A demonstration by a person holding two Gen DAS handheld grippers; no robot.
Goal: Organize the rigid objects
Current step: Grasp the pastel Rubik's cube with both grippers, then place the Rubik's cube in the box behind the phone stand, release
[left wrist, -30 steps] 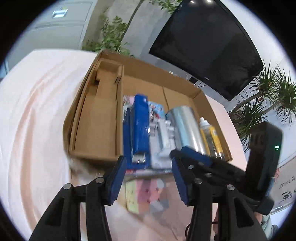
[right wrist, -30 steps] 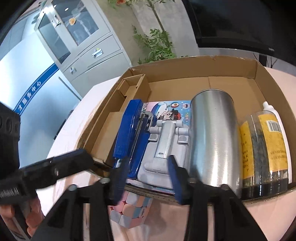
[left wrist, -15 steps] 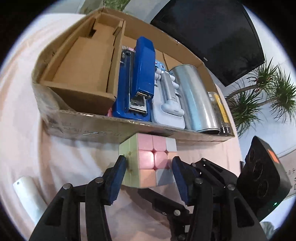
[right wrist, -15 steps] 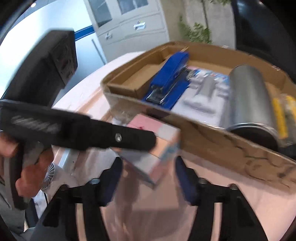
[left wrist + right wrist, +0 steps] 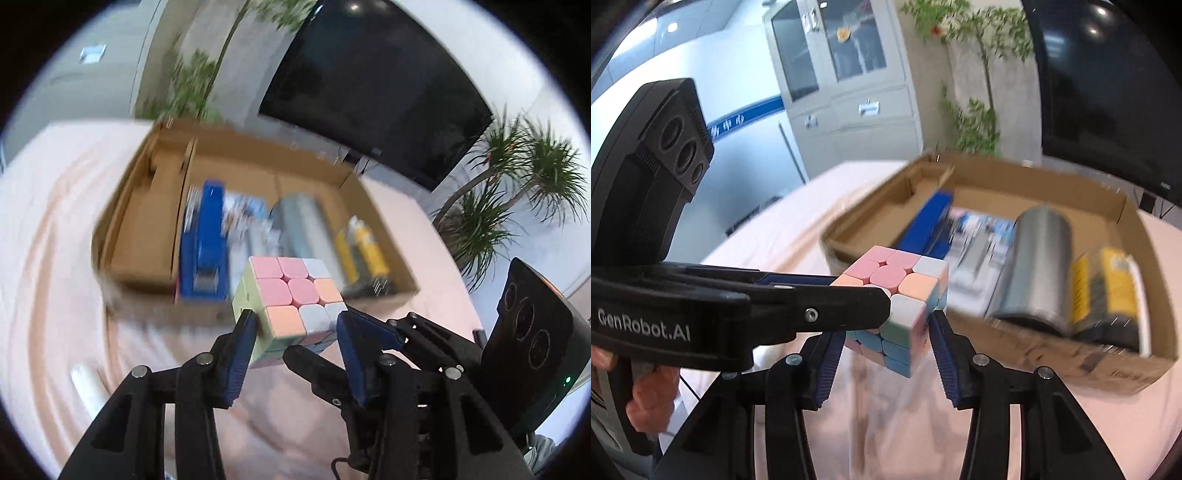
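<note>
1. Left wrist view shows the left gripper (image 5: pixel 293 325) clenched on the cube (image 5: pixel 288 299), its blue pads pressed to two opposite sides; the cube is in the air above the cloth-covered table (image 5: pixel 55 236), just in front of the near wall of the box (image 5: pixel 258 162).
2. Right wrist view shows the right gripper (image 5: pixel 886 332) spread wider than the cube (image 5: pixel 897 302); one pad looks very near the cube's side, but the blur leaves contact unclear, so I judge it released and only flanking the cube.
3. Step in hand, as I read it: carrying the cube toward the box (image 5: pixel 1123 210), the one loose rigid thing in the grippers.
4. Next move calls for lifting the cube clear of the box's near wall and finding bare floor. The open spaces seem to be the strip along the far wall and the cardboard insert at the left edge.
5. Count, from both views: one cube, one box, one blue stapler (image 5: pixel 207 236), one grey packaged item (image 5: pixel 975 251) on a printed card, one metal can (image 5: pixel 1038 266) lying on its side, one yellow-labelled bottle (image 5: pixel 1108 291) at the right edge.
6. One white cylinder (image 5: pixel 85 380) lies on the table near its left edge; too blurred to name.
</note>
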